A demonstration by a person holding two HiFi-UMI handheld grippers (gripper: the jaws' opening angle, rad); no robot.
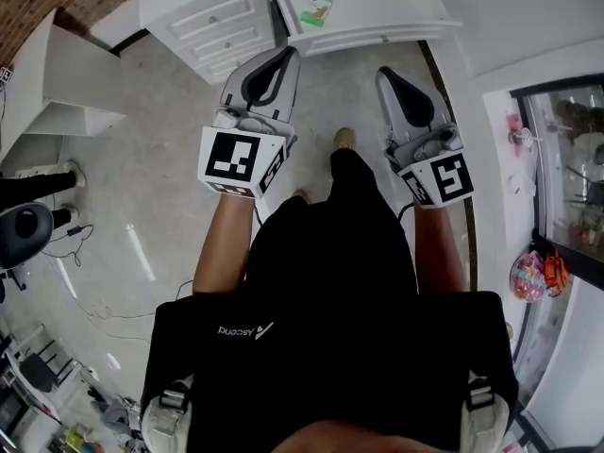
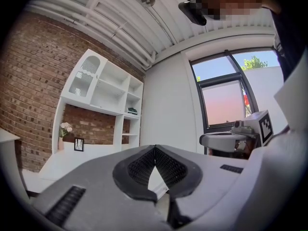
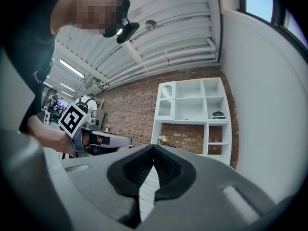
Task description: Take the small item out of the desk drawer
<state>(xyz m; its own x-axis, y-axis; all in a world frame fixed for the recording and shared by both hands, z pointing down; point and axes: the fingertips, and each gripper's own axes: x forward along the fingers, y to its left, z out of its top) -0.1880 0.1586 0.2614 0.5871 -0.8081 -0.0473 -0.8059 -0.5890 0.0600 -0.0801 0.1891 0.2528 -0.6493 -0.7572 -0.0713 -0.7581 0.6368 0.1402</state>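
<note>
In the head view a white desk [image 1: 377, 22] stands at the top, and beside it a white drawer unit [image 1: 212, 22] with its drawers closed. No small item in a drawer shows. A green-printed packet [image 1: 318, 9] lies on the desk top. My left gripper [image 1: 286, 57] and right gripper [image 1: 385, 75] are held side by side at chest height, short of the desk, both raised. In the left gripper view the left gripper [image 2: 155, 148] is shut and holds nothing. The right gripper [image 3: 154, 148] is likewise shut and holds nothing in its own view.
A white wall shelf [image 2: 103, 93] against red brick fills both gripper views, seen also as the shelf [image 3: 192, 114]. A black office chair [image 1: 24, 234] and floor cables lie left. A window [image 1: 566, 177] and a colourful ball [image 1: 528, 276] are on the right.
</note>
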